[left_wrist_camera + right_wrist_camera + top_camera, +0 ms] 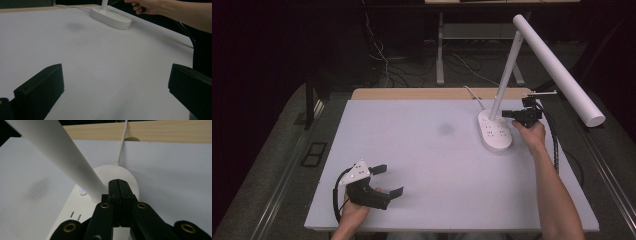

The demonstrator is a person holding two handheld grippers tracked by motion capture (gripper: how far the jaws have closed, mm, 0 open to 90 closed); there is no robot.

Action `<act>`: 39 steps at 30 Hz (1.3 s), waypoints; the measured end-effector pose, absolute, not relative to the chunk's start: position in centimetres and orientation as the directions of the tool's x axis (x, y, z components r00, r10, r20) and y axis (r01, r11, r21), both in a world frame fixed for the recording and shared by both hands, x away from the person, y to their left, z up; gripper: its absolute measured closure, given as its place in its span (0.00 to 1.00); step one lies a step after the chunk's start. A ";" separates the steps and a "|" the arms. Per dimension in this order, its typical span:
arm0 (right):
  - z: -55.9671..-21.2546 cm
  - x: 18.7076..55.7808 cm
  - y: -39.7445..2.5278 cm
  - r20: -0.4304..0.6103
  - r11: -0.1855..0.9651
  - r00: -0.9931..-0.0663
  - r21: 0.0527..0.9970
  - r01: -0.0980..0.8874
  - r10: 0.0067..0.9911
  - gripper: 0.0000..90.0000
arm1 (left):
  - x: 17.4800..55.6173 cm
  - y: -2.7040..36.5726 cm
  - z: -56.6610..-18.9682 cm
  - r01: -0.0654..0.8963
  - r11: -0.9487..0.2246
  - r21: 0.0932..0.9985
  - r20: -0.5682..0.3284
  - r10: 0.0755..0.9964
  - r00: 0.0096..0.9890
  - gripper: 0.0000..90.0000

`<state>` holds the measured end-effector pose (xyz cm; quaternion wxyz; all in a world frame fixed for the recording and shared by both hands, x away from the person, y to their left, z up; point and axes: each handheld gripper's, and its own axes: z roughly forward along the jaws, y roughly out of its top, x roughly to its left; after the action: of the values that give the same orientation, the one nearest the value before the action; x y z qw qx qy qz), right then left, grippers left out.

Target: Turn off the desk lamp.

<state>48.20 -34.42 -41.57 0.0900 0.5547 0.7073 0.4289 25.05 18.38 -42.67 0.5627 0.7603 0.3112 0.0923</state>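
A white desk lamp stands at the back right of the table, with an oval base [495, 132] carrying socket slots, a slanted stem [507, 70] and a long bar head [557, 67]. My right gripper [504, 114] is shut with nothing between its jaws, its tips close beside the stem just above the base. In the right gripper view the closed jaws [118, 182] sit over the base [125, 176] right of the stem [55, 147], near a small lit button [82, 192]. My left gripper [390, 180] rests open at the table's front left, empty; its fingers [42, 87] stand wide apart.
The white table top [432, 165] has a faint dark smudge [446, 129] near its middle. A wooden strip [422, 93] runs along the far edge, and the lamp's cord [122, 145] passes over it. Cables lie on the floor behind.
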 end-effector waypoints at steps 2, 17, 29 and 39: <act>-41.2 47.9 -34.5 0.345 0.024 -0.374 0.707 0.707 0.861 1.00 | 25.0 18.3 -42.6 0.368 -0.171 0.914 -0.210 0.576 0.790 0.00; -38.8 44.5 -34.5 0.328 0.046 -0.411 0.731 0.681 0.851 1.00 | 24.8 18.4 -42.5 0.365 -0.162 0.917 -0.214 0.572 0.792 0.00; -36.5 40.9 -34.3 0.328 0.046 -0.422 0.742 0.669 0.845 0.59 | 24.7 18.5 -42.5 0.361 -0.159 0.919 -0.214 0.569 0.794 0.00; -35.5 37.7 -32.6 0.315 0.103 -0.494 0.754 0.649 0.810 0.10 | 24.7 18.5 -42.4 0.363 -0.156 0.919 -0.216 0.571 0.792 0.00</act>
<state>37.73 -32.57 -35.51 0.0896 0.4949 0.7371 0.4514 24.75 18.49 -42.44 0.5715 0.7546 0.3093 0.0912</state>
